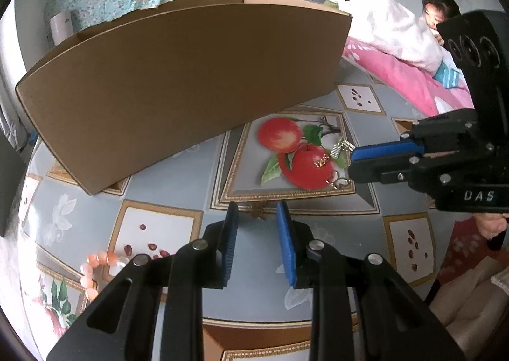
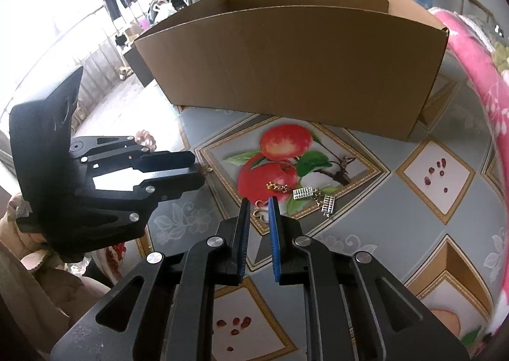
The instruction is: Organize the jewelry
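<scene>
Both the left gripper (image 1: 257, 211) and right gripper (image 2: 257, 206) hover empty and slightly parted over the silver charms (image 2: 315, 198) at frame center, below the cardboard box (image 2: 292, 65).

Right tool (image 2: 257, 201) over counter (image 2: 413, 208), jaws narrowly apart, nothing gripped; gold heart charm (image 2: 261, 216) lies just past the tips. Two silver abacus charms (image 2: 313, 198) nearby. Cardboard box (image 2: 296, 68) behind.
</scene>
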### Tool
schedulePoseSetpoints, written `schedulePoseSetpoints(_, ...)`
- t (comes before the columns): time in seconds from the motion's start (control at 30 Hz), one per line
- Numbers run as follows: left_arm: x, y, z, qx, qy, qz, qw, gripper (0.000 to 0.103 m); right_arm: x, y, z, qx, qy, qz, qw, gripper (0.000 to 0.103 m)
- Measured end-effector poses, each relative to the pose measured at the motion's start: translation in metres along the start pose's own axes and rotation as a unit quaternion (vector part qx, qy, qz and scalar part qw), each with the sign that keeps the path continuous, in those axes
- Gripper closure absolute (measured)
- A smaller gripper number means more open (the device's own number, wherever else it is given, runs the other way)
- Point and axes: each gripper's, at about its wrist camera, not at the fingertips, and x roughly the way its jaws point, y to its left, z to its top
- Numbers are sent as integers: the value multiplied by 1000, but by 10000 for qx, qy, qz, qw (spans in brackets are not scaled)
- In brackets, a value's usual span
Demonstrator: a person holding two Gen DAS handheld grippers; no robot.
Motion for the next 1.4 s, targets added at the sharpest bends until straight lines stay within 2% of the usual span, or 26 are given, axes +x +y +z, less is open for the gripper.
schedulePoseSetpoints(0.07,2,-1,2,42,18,39,10000,79,-1,-3,0,28,-13,11,10000,91)
schedulePoseSetpoints(0.23,4,-4,5,242,87,262,9993,89,-5,-6,-1,91,-31,30,9999,91)
schedulePoseSetpoints(0.47,5,-8,8,337,213,280,9988,97,-10,-10,-1,141,-88,0,9999,91)
schedulePoseSetpoints(1.0,-9,-4,3,80,74,283,9995,97,-22,-8,-8,189,-127,-109,9997,91)
schedulePoseSetpoints(1.13,-13,1,0,-33,89,319,9994,97,-16,-5,-8,190,-44,-118,9997,74)
schedulePoseSetpoints(1.4,-14,6,-4,-169,84,339,9992,97,-8,3,-9,253,155,-70,9995,73)
